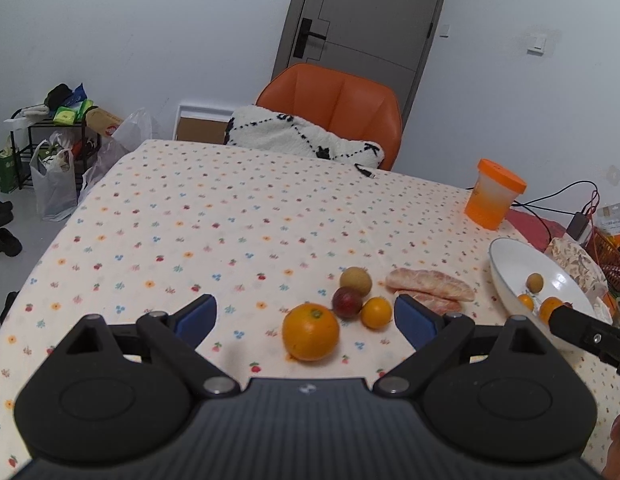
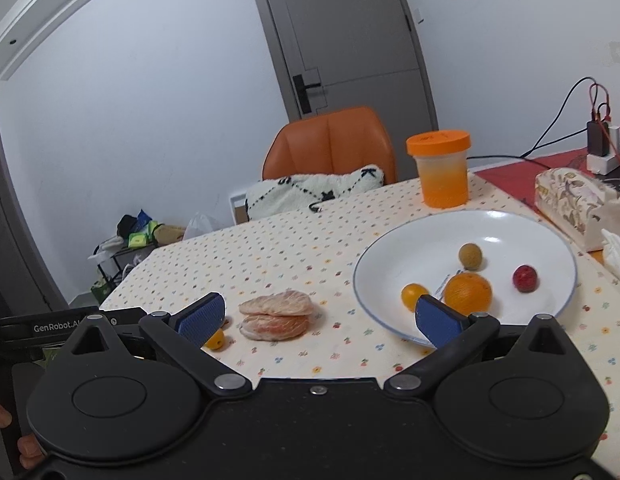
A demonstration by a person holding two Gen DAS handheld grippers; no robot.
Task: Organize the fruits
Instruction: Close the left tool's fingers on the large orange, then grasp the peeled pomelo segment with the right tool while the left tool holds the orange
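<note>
Spanning both views: floral-print cloth-covered table (image 1: 237, 216); far edge is met by an orange padded chair (image 1: 338, 100) holding a white fleece cushion (image 1: 293, 136).
Open room: a wide bare stretch of cloth is seen to the left of and beyond the loose fruit, out to the rounded left edge.
Left gripper (image 1: 305, 316): jaws spread wide, nothing held; the large orange (image 1: 310, 332) lies on the cloth between the blue pads (image 1: 195, 316).
Right gripper (image 2: 320, 320): jaws spread wide, nothing held; right pad overlaps the near rim of the round white plate (image 2: 390, 256).
Plate edge: set near the table's right side, just in front of an orange-lidded plastic jar (image 2: 442, 168).
Count, on cloth: four round fruits are noted, namely the large orange, one small yellow-orange fruit (image 1: 376, 312), one dark red fruit (image 1: 347, 301) and one tan fruit (image 1: 356, 281), clustered and touching or nearly so.
Count, citrus: two peeled pinkish segments (image 2: 275, 314) are stacked on the cloth beside the plate.
Count, on plate: four fruits are recorded, one orange (image 2: 468, 294), one small yellow (image 2: 414, 296), one tan (image 2: 470, 256) and one red (image 2: 525, 278), well apart.
</note>
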